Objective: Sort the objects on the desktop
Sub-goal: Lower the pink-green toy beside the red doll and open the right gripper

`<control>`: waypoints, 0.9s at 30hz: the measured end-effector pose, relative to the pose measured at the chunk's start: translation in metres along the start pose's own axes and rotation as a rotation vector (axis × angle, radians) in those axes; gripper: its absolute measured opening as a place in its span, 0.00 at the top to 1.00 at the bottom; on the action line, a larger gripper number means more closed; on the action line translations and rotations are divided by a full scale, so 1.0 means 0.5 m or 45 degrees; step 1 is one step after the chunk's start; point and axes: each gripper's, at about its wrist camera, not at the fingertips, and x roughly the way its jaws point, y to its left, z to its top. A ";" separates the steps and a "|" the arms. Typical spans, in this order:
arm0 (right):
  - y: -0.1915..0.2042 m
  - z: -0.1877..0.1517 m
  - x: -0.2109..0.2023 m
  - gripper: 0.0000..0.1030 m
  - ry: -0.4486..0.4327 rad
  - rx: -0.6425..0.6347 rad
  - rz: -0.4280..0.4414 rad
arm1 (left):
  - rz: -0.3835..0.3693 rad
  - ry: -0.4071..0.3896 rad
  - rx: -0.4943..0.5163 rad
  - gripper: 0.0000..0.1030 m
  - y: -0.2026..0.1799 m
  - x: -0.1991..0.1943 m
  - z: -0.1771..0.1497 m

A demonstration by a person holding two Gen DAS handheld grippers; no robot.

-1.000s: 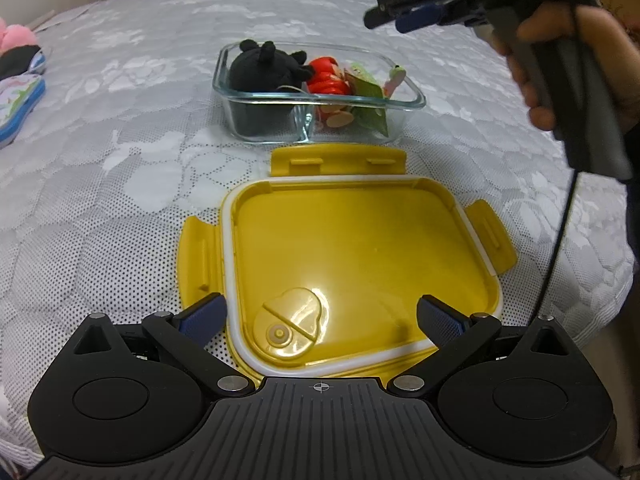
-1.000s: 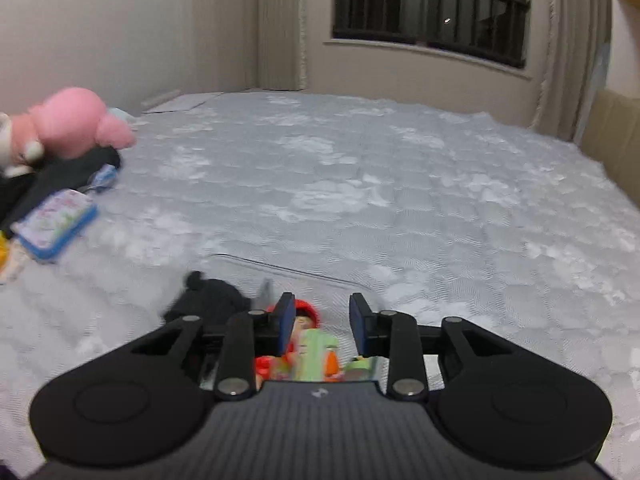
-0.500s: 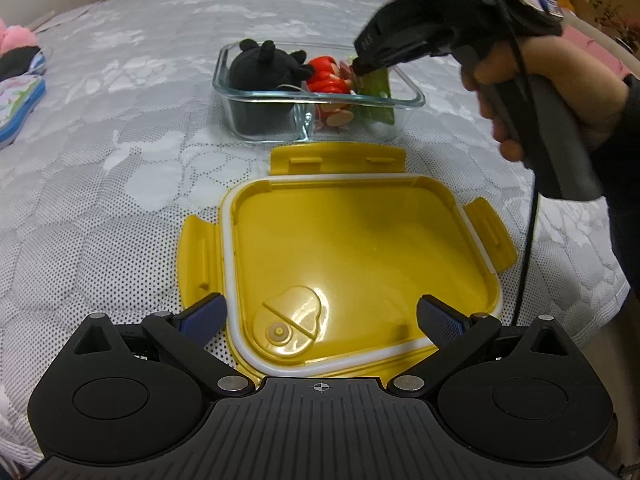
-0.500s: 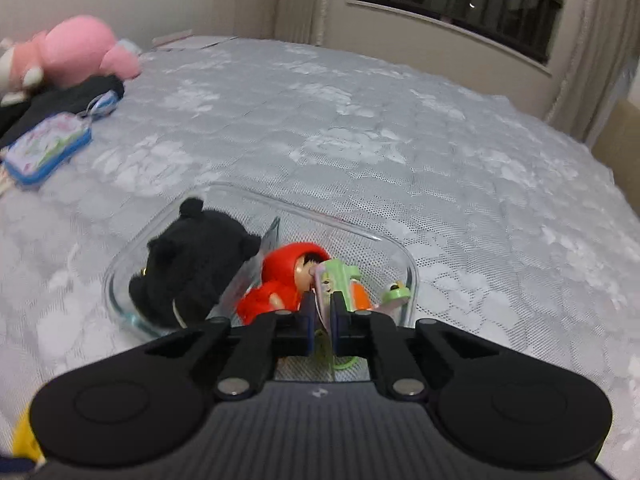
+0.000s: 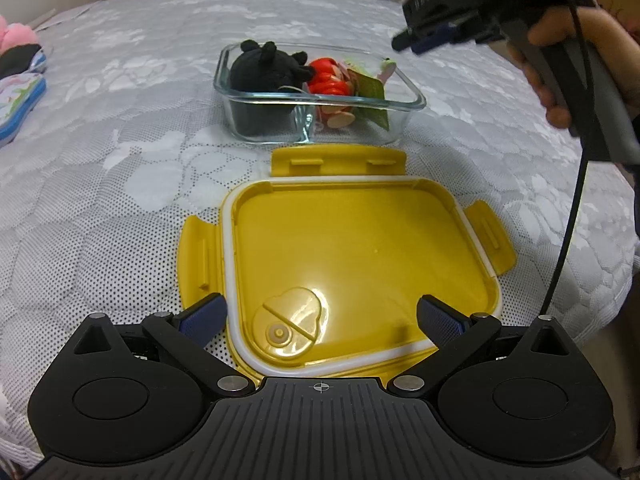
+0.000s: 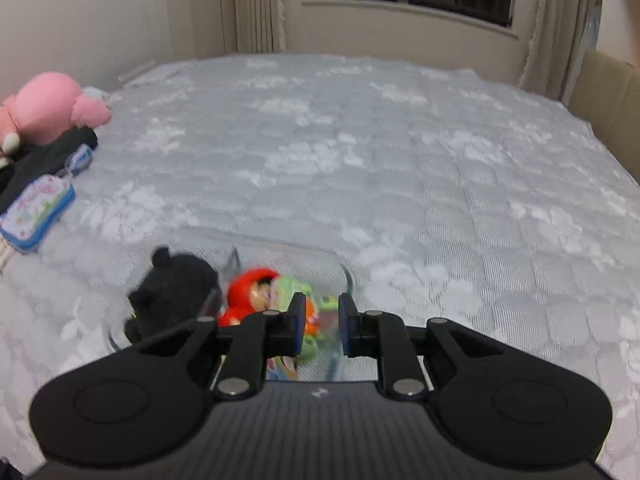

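A clear glass container [image 5: 320, 98] [image 6: 345, 272] sits on the bed and holds a black plush [image 5: 264, 68] [image 6: 176, 284], a red hooded figure [image 5: 330, 80] [image 6: 248, 292] and a green toy [image 5: 370, 88] [image 6: 296, 288]. In front of it the yellow lid [image 5: 352, 256] lies inside up. My left gripper [image 5: 322, 316] stands wide open over the lid's near edge, with nothing in it. My right gripper [image 6: 322, 320] [image 5: 416, 42] hovers above the container's right end. Its jaws are opening and nothing is between the pads.
A pink plush [image 6: 48, 108], a black cloth [image 6: 44, 152] and a patterned pouch [image 6: 36, 210] [image 5: 16, 100] lie at the bed's left. The bed edge [image 5: 600, 280] drops off at the right. A hand [image 5: 592, 36] holds the right gripper's handle.
Half a second ago the right gripper was shut, low in the container at the green toy. Now it is higher and further right, jaws parted, and the toy lies in the container. The left gripper stayed put.
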 end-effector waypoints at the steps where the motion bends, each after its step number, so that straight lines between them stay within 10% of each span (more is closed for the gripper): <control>1: -0.001 -0.005 0.007 0.81 0.001 0.004 -0.013 | 0.001 0.001 0.002 0.00 0.000 0.000 0.000; 12: 0.025 -0.006 0.073 0.83 -0.067 -0.033 -0.029 | 0.015 0.011 0.038 0.00 -0.005 0.004 0.000; 15: 0.003 -0.001 0.046 0.63 -0.040 0.101 0.153 | 0.021 0.011 0.032 0.00 -0.005 0.006 0.003; 19: 0.032 -0.001 0.043 0.60 0.000 -0.038 0.114 | 0.028 0.010 0.031 0.00 -0.007 0.007 0.004; 27: 0.065 -0.034 0.028 0.97 0.097 -0.184 0.074 | 0.014 0.010 0.031 0.00 -0.003 0.004 0.002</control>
